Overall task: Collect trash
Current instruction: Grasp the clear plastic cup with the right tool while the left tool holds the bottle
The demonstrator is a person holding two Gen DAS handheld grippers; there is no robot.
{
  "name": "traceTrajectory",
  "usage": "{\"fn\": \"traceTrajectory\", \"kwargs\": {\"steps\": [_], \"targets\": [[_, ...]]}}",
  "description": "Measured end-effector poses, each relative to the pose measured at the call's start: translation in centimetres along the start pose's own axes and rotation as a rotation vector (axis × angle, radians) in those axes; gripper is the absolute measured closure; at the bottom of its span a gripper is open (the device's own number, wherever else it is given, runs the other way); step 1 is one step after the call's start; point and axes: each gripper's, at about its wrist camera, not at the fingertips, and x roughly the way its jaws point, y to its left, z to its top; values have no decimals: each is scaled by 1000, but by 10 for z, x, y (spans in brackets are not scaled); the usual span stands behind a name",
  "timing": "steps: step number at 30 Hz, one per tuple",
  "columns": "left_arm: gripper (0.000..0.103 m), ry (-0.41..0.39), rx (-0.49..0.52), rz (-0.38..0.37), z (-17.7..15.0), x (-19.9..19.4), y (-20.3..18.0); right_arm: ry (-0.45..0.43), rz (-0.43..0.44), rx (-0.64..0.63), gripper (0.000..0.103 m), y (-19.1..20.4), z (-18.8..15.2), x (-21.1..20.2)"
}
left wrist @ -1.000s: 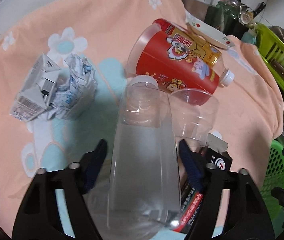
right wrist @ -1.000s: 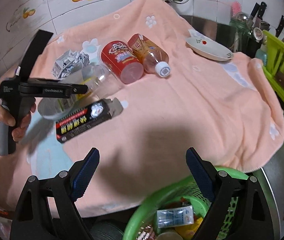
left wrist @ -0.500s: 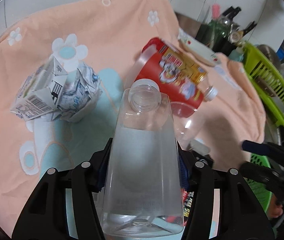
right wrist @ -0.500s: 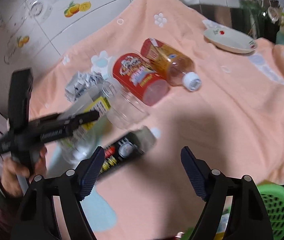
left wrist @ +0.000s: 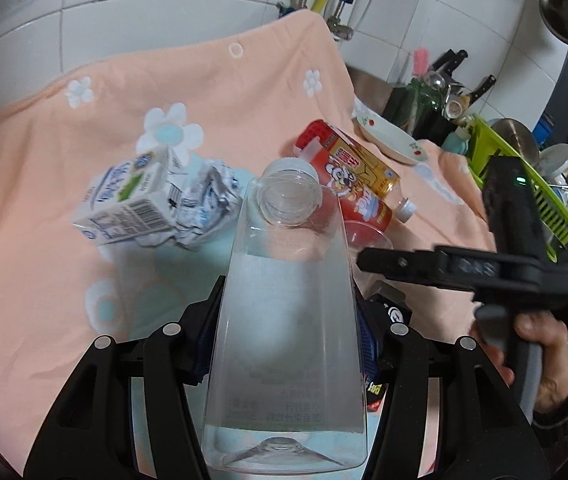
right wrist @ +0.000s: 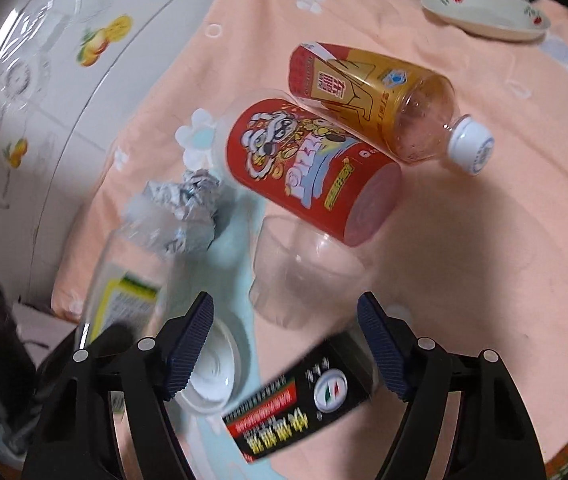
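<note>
A peach flowered cloth (left wrist: pixel 84 280) covered the counter below white tiled walls (left wrist: pixel 104 8). The left gripper (left wrist: pixel 284 320) clamped a clear bottle (left wrist: pixel 287 320) above the cloth's near edge; the right gripper (right wrist: pixel 285 344), nothing yet between its pads, was closing over a clear cup (right wrist: pixel 303 276).

My left gripper (left wrist: pixel 285 320) points downward and its two pads press on the sides of a clear plastic bottle (left wrist: pixel 287 340), so it holds it. My right gripper (right wrist: pixel 285 344) also tilts down; its jaws are closing, with nothing pressed between them. My right hand (left wrist: pixel 539 360) grips its handle.
</note>
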Motion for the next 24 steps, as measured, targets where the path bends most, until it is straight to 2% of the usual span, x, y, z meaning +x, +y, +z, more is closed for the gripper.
{"fn": "traceTrajectory", "kwargs": {"steps": [6, 9, 10, 13, 19, 24], "targets": [[48, -10, -2, -11, -5, -8, 3, 9, -4, 64, 31, -7, 9, 19], [48, -12, -4, -17, -8, -11, 3, 5, 20, 115, 37, -16, 11, 25], [48, -12, -3, -18, -9, -11, 2, -1, 24, 122, 43, -18, 11, 25], [48, -11, -7, -26, -12, -12, 0, -7, 48, 141, 44, -23, 11, 22], [48, -17, 8, -44, -20, -18, -16, -38, 89, 118, 44, -26, 0, -4], [48, -28, 31, -75, -27, -25, -39, -80, 122, 75, 44, -34, -16, -52]]}}
